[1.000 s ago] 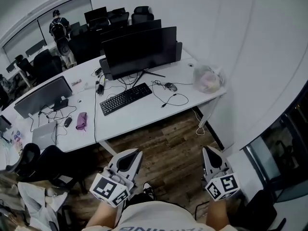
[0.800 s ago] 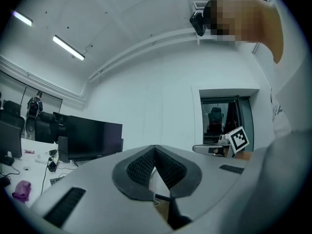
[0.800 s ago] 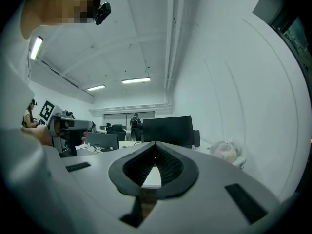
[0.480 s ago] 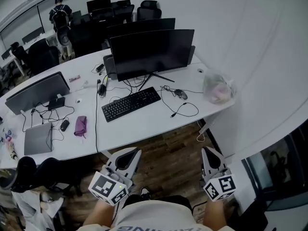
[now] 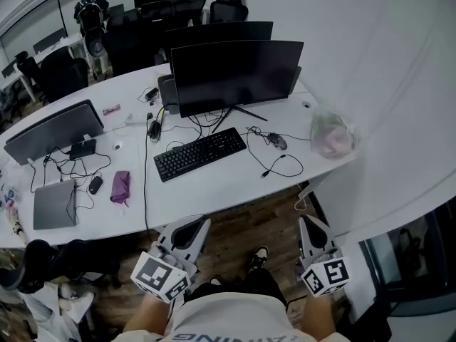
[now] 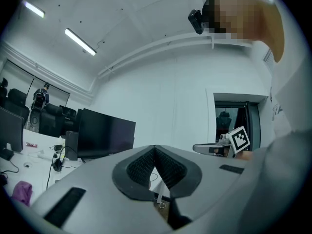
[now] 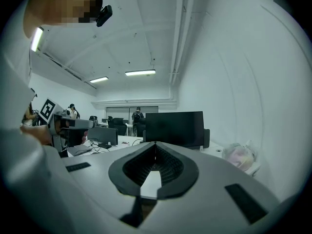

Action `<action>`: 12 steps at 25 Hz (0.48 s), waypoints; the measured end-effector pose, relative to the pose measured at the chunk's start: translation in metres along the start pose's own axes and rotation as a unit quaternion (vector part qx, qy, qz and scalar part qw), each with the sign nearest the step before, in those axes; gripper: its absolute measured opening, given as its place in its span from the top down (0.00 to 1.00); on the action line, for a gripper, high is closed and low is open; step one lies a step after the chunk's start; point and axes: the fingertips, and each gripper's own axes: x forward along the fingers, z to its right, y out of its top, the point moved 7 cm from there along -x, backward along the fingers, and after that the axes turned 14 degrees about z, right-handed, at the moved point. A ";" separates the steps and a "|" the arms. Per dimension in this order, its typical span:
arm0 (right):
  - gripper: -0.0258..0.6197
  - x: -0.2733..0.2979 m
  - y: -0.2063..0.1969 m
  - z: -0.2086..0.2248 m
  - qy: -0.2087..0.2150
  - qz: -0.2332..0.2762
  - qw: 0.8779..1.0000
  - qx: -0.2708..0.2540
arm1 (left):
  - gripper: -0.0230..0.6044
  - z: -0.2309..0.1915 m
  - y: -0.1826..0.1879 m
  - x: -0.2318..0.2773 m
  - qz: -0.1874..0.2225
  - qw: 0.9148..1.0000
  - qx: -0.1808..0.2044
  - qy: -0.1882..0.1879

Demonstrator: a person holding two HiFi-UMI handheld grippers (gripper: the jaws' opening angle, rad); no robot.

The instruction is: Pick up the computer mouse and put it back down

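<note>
Approach is what the head view shows: the desk (image 5: 214,187) sits nearer and lower in frame than a second ago, and a shoe (image 5: 259,254) now steps into sight on the wood floor (image 5: 242,223) — the person is walking up to it. The mouse (image 5: 278,142) lies on the desk just right of the keyboard (image 5: 199,153), below the monitor (image 5: 235,70), its cable looping toward the near edge, with a bag (image 5: 331,137) further right. The left gripper (image 5: 201,225) and right gripper (image 5: 307,224) hang at waist height over the floor, well short of the desk and well apart from the mouse. In the left gripper view the jaws are pressed together with nothing between them; the monitor (image 6: 105,135) stands off to the left and no mouse shows. In the right gripper view the jaws are likewise closed and empty — monitor (image 7: 174,129) ahead, bag (image 7: 239,156) to the right, no mouse in sight. So the pick has not begun. I judge that the right gripper, on the mouse's side, must next open and reach forward.
</note>
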 end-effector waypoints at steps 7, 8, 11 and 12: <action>0.93 0.045 -0.005 0.016 0.019 0.011 1.000 -0.001 | 0.96 -0.025 0.001 0.026 0.008 1.000 0.011 0.009; 0.93 0.053 -0.006 0.019 0.022 0.011 1.000 0.000 | 0.96 -0.030 0.000 0.030 0.008 1.000 0.012 0.013; 0.93 0.077 -0.009 0.034 0.031 0.014 0.999 0.001 | 0.96 -0.042 -0.004 0.050 0.005 1.000 0.013 0.021; 0.93 0.085 -0.010 0.041 0.034 0.015 0.999 0.001 | 0.96 -0.045 -0.006 0.058 0.005 1.000 0.016 0.021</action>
